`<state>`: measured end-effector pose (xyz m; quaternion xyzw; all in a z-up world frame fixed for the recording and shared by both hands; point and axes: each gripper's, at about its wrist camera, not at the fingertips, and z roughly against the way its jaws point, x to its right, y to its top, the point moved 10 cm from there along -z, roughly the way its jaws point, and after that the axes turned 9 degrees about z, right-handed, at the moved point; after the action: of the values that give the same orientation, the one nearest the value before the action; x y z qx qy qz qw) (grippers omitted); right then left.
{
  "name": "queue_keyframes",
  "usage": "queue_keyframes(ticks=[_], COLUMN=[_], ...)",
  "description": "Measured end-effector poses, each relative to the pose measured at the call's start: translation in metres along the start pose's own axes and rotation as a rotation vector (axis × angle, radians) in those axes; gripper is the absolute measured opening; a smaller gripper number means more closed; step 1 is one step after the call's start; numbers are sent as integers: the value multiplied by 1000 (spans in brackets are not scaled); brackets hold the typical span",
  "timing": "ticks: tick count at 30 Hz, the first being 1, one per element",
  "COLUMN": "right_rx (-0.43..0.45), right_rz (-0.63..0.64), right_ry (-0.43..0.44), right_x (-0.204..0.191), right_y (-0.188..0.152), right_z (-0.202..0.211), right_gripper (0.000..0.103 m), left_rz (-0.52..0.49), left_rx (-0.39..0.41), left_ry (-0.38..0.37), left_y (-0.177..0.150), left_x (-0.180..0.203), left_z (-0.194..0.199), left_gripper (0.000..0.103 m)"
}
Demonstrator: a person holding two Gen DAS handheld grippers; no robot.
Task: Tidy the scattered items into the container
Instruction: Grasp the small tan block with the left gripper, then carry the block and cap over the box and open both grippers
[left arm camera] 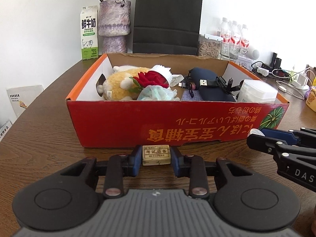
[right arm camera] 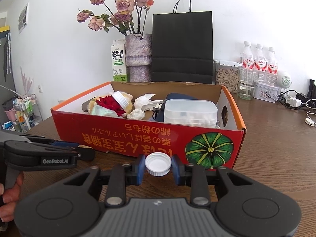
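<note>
In the left wrist view, the left gripper [left arm camera: 156, 159] squeezes a small eraser [left arm camera: 156, 155] on the table [left arm camera: 45, 138], just in front of the red box [left arm camera: 138, 122]. Lift it straight up, high over the wall, then let go inside

In the right wrist view, the right gripper [right arm camera: 158, 167] pinches a white bottle cap [right arm camera: 158, 163] near the same box [right arm camera: 122, 136]. Keep it level and drop it in a free spot

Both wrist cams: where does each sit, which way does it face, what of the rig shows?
Left wrist: on left gripper, facing the red box; pads on an eraser; right gripper at right edge.
Right wrist: on right gripper, facing the same box; pads on a white cap; left gripper, a hand at left.
Shared: box, black bag, vase.
</note>
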<state>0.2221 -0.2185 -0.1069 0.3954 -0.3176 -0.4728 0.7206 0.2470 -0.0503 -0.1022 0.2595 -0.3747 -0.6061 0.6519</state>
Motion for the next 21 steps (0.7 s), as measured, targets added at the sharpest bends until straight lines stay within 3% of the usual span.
queue_keyframes(ticks=[11,21], right_rx=[66,207], right_rz=[15,53], right_ry=[25,15], right_x=[-6,-4], right_y=[9,66], right_z=[13,41], right_gripper=[28,28], left_rz=[3,-8], left_rx=[88,262], left_ry=[-45,-90], left_y=[12,67], left_x=[3,20], left_z=[27,66], left_gripper=[31,32])
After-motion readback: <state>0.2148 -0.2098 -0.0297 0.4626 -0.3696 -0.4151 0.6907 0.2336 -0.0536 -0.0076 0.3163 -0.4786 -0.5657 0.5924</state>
